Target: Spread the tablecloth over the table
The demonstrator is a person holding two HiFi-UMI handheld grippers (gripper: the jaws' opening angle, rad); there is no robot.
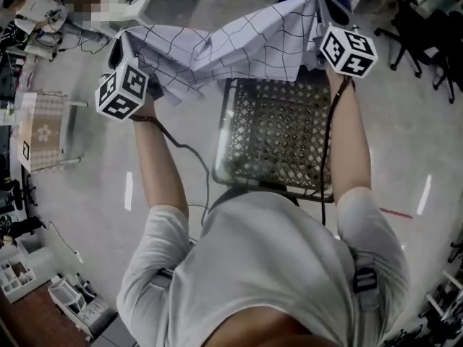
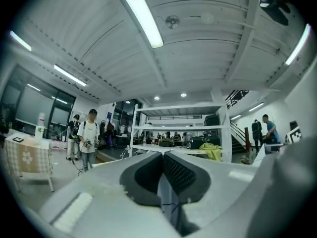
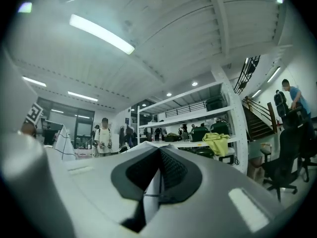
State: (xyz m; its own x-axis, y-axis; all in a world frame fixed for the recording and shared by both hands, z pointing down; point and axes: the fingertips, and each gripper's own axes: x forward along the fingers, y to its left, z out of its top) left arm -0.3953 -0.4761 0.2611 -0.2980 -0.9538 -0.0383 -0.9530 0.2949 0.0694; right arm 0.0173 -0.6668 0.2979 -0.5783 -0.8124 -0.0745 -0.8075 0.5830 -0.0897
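Up off any surface, the tablecloth (image 1: 231, 49) hangs stretched between the two grippers, sagging in folds over the far edge of a dark lattice crate (image 1: 221, 143). At its left end, the left gripper (image 1: 119, 43) is clenched on one corner; in the left gripper view a strip of checked fabric (image 2: 166, 195) sits pinched between the closed jaws. At the right end, the right gripper (image 1: 329, 7) grasps the other corner, with cloth (image 3: 151, 192) nipped between its pads (image 3: 171, 170).
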